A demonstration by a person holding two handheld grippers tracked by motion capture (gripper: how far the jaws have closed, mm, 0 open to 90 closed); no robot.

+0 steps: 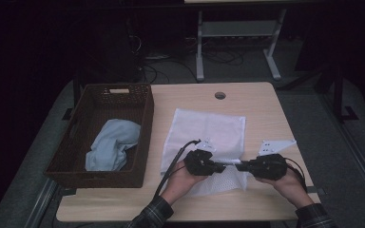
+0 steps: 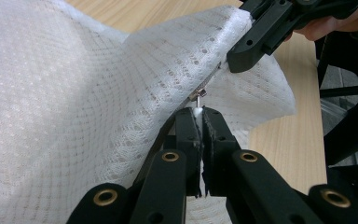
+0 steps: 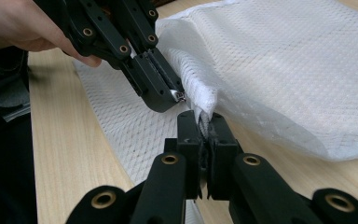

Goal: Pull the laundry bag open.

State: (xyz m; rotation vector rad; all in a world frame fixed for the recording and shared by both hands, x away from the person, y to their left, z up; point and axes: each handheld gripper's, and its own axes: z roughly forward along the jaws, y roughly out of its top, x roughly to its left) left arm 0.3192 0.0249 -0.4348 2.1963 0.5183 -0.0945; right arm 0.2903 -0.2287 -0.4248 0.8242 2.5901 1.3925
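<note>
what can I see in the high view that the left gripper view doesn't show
High view alone: the brown wicker basket at the table's left with a pale blue cloth inside, and the floor beyond the table.

Left gripper view alone: the bag's weave up close, and a small metal zipper pull just above the left tool.

Both: the white mesh bag, pinched by both tools, with the right tool meeting the left.

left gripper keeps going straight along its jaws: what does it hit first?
Probably the right gripper: it faces the left gripper just ahead, both shut on the white mesh bag near its zipper pull. Depth is unclear.
</note>
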